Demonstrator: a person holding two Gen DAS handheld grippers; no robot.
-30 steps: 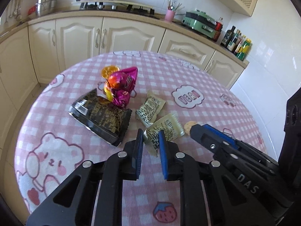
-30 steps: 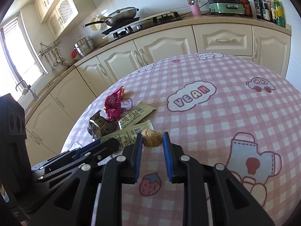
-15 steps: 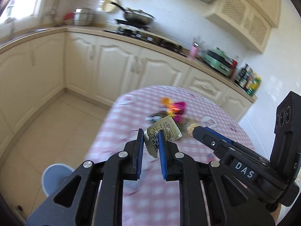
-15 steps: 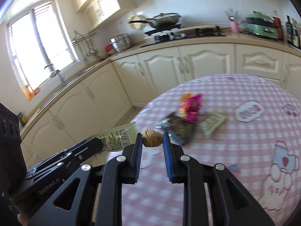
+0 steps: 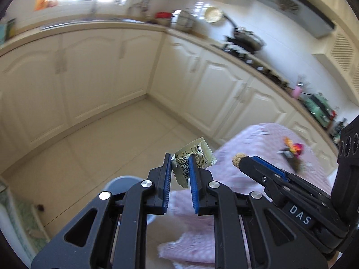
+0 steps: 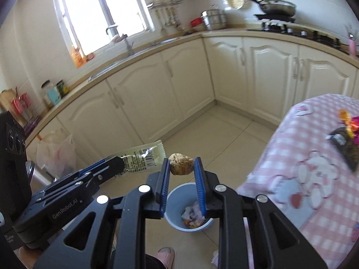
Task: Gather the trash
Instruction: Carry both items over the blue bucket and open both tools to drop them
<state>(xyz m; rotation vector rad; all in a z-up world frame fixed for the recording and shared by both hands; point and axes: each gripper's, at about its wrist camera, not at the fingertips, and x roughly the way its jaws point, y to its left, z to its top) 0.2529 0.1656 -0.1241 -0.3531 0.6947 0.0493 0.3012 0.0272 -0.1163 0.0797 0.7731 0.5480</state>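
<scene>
My left gripper [image 5: 179, 159] is shut on a pale green snack wrapper [image 5: 197, 154], which also shows in the right wrist view [image 6: 143, 159]. My right gripper [image 6: 180, 163] is shut on a crumpled brown paper ball [image 6: 180, 163], which also shows in the left wrist view [image 5: 237, 158]. Both grippers are held over the floor, off the table's left edge. A blue trash bin [image 6: 179, 222] with trash inside stands on the floor below the right gripper; its rim shows in the left wrist view [image 5: 121, 181], mostly hidden behind my fingers.
The round table with the pink checked cloth [image 6: 314, 157] is to the right; a black packet [image 6: 345, 148] and a pink-orange wrapper [image 6: 350, 121] lie on it. Cream cabinets [image 6: 179, 89] line the walls. A white plastic bag [image 6: 56, 154] hangs at left. A pink slipper [image 6: 166, 254] is below.
Both grippers have lifted their trash off the table and swung left, away from the table and out over the floor. The blue bin has come into view below them.
</scene>
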